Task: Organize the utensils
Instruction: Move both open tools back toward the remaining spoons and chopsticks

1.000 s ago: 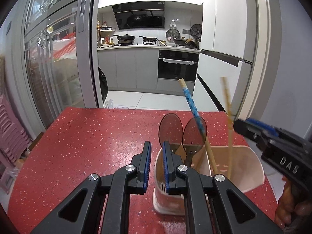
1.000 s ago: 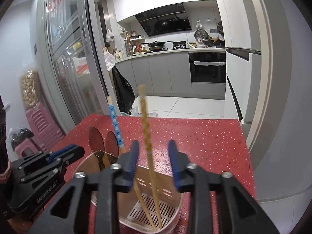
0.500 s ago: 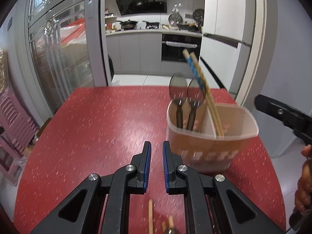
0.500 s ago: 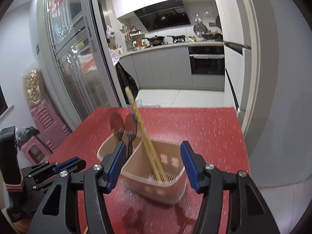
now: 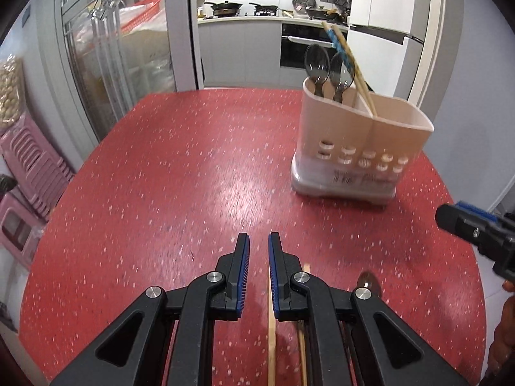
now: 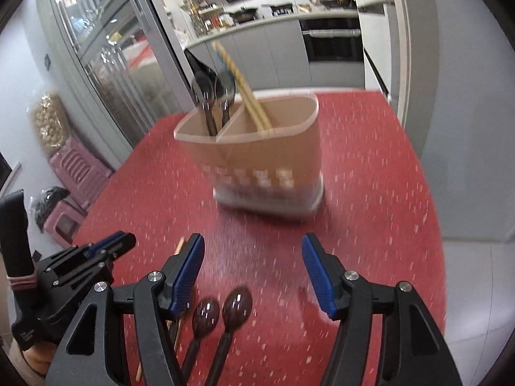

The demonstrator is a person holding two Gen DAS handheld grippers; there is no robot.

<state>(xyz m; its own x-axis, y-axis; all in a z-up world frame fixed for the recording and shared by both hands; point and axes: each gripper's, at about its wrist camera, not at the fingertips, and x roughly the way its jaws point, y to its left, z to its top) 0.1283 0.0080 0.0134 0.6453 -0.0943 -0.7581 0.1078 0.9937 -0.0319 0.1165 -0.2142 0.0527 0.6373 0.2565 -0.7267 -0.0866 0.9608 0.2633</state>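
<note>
A beige two-compartment utensil holder [image 5: 360,148] [image 6: 257,160] stands on the red table. Two dark spoons [image 5: 317,64] stand in its left compartment and two patterned chopsticks [image 5: 351,64] lean in its right one. My left gripper [image 5: 259,241] is shut with nothing in it, low over a loose chopstick [image 5: 272,331] lying on the table. My right gripper [image 6: 253,247] is opening, with nothing between its pads. Under it lie two dark spoons [image 6: 206,315] [image 6: 236,302] side by side, and another chopstick [image 6: 180,246] shows beside its left finger.
The red speckled table [image 5: 161,177] curves away at its left and right edges. Pink plastic stools [image 5: 29,173] stand on the floor at the left. Glass cabinet doors [image 5: 106,64] and a kitchen lie beyond. A hand [image 5: 505,337] holds the right gripper.
The right gripper let go of the chopstick, which now leans in the holder, and its jaws widened. Both grippers drew back from the holder and sank toward the near table.
</note>
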